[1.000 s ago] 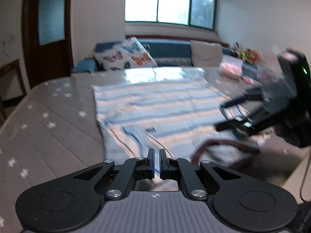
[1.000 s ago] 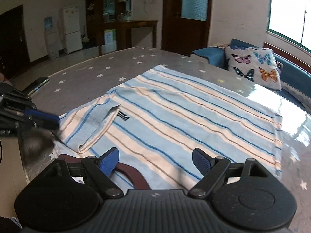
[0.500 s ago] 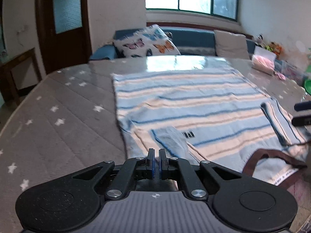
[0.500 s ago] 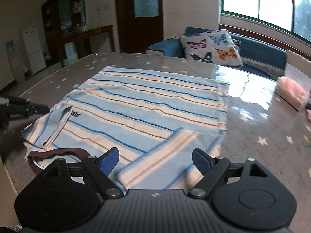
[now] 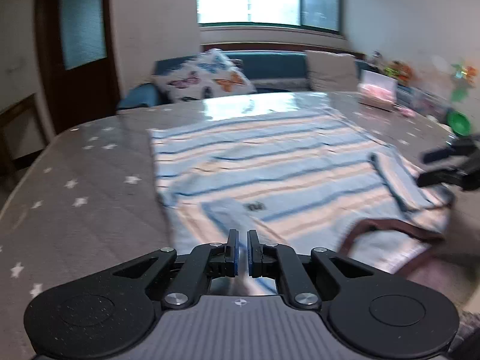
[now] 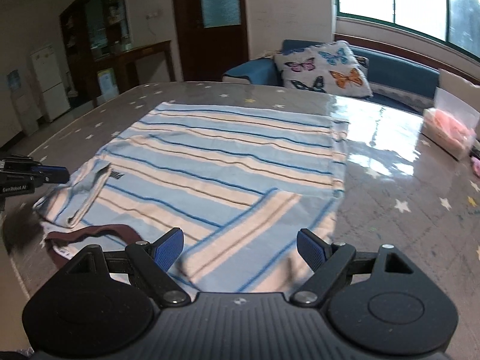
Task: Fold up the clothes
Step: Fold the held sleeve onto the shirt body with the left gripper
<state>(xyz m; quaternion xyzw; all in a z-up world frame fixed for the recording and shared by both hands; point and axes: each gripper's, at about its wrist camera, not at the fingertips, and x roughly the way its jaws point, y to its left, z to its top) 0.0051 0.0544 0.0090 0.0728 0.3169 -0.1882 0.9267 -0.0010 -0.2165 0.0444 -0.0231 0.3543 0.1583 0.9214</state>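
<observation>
Along the near edge of the grey star-print table [image 6: 390,198], the blue-and-cream striped T-shirt [image 6: 228,162] lies flat with both sleeves turned inward (presumably narrowing it for folding), the left gripper [image 5: 243,252] nearly clenched, whether on cloth I cannot tell, and the right gripper [image 6: 240,247] spread wide above its sleeve.

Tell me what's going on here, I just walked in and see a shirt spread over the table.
A person with a gripper in each hand is folding a blue and cream striped T-shirt lying flat on the star-patterned table. Both sleeves are already folded inward over the body. The left gripper is nearly closed beside the collar end, with nothing clearly pinched. The right gripper hangs open above its folded sleeve, holding nothing.
</observation>
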